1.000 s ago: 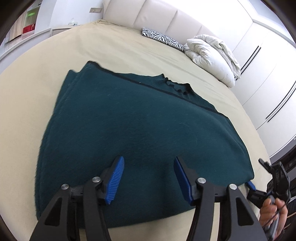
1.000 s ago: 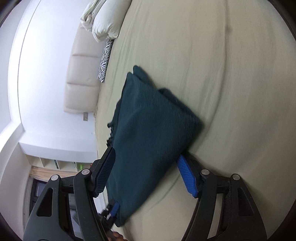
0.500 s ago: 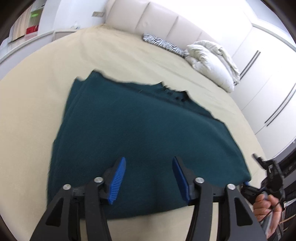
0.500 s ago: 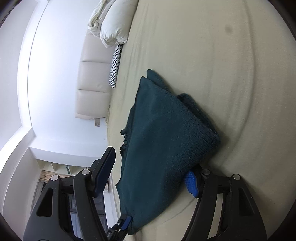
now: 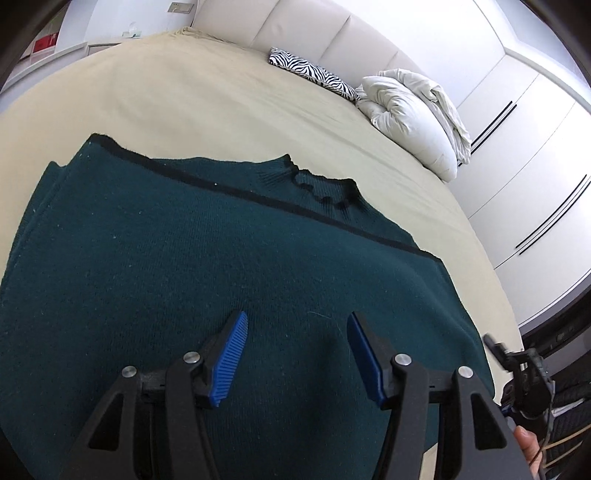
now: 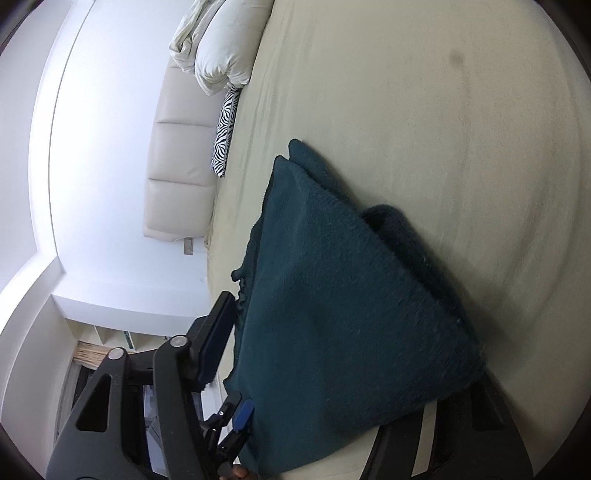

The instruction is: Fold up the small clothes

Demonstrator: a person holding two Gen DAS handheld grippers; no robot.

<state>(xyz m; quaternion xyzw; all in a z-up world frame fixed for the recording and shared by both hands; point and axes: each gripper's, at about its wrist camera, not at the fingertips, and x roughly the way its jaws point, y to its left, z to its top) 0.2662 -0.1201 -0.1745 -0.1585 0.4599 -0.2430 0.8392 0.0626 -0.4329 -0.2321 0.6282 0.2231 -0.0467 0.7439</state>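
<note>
Left wrist view: left claw (image 5: 295, 354) spread above sweater (image 5: 184, 277); right claw (image 6: 332, 369) spread around its corner.

From the left wrist we look forward and down along the left hand-held gripper (image 5: 295, 354), close above the dark green sweater (image 5: 184, 277), facing the far headboard (image 5: 332, 33) across the bed (image 5: 221, 99). From the right wrist we see the scene rolled sideways, low and close at the sweater's right edge, facing left across the bed. Both views share the sweater, the zebra cushion (image 5: 314, 72), the white pillow (image 5: 410, 122) and the headboard.
</note>
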